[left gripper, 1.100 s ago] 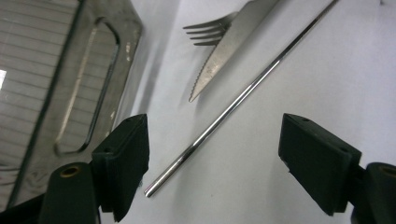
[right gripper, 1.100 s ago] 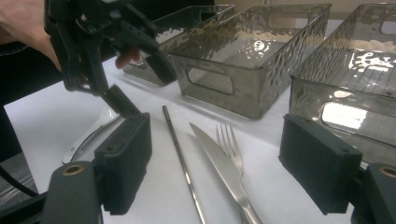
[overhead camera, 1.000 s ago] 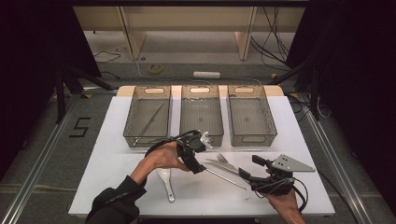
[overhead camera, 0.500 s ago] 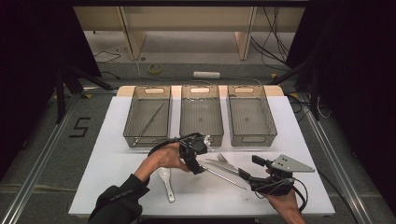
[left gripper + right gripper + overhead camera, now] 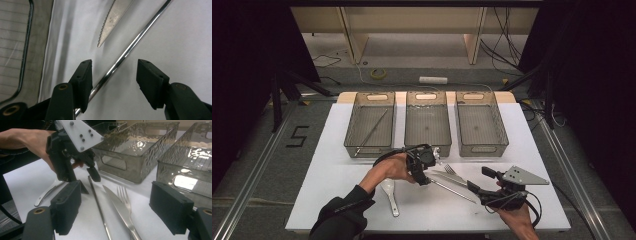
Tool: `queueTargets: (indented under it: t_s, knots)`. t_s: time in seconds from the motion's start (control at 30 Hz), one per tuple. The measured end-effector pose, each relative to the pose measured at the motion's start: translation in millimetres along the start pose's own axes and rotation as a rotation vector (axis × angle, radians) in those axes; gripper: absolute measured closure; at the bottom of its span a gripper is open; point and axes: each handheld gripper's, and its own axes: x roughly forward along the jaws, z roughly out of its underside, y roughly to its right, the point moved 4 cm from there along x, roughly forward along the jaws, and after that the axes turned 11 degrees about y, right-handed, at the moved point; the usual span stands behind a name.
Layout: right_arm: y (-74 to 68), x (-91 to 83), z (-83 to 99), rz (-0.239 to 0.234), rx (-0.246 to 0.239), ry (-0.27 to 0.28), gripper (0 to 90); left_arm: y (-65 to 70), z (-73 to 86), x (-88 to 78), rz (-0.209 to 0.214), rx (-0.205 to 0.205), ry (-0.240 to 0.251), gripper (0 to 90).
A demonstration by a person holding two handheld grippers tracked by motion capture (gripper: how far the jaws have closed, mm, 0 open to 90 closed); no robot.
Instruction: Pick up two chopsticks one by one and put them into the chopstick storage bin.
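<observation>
In the high view, the left gripper [image 5: 428, 172] is hovering at the centre of the frame over one end of a thin metal rod [image 5: 452, 189] lying on the white table [image 5: 337, 175], while the right gripper [image 5: 477, 192] is waiting at the lower right with its jaws released. In the left gripper view, the jaws have just been closing and are straddling the rod [image 5: 130, 47], which is running from the lower left to the upper right beside a serrated knife [image 5: 111, 21], with the pads not yet pressing it. In the right gripper view, the open jaws are framing the rod [image 5: 98, 207], the knife [image 5: 120, 210] and a fork [image 5: 123, 196] at the lower centre, in front of grey bins [image 5: 130, 152].

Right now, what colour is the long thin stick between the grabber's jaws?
Shiny silver metal rod, seen best in the left gripper view.
</observation>
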Motion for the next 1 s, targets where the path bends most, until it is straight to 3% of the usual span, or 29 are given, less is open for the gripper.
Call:
queueTargets:
  t_s: [0.33, 0.63, 1.0]
  knots:
    - [0.1, -0.4, -0.2, 0.002, -0.003, 0.0, 26.1, -0.9, 2.3, 8.1, 0.018, 0.01, -0.027, 50.2]
    - [0.3, -1.2, -0.7, 0.004, -0.005, 0.002, 26.1, 5.1, 4.0, 6.9, 0.038, 0.025, -0.031, 60.2]
    - [0.6, -1.5, -1.0, 0.008, -0.009, -0.003, 26.1, 17.3, 10.9, 1.8, 0.057, 0.098, -0.051, 74.8]
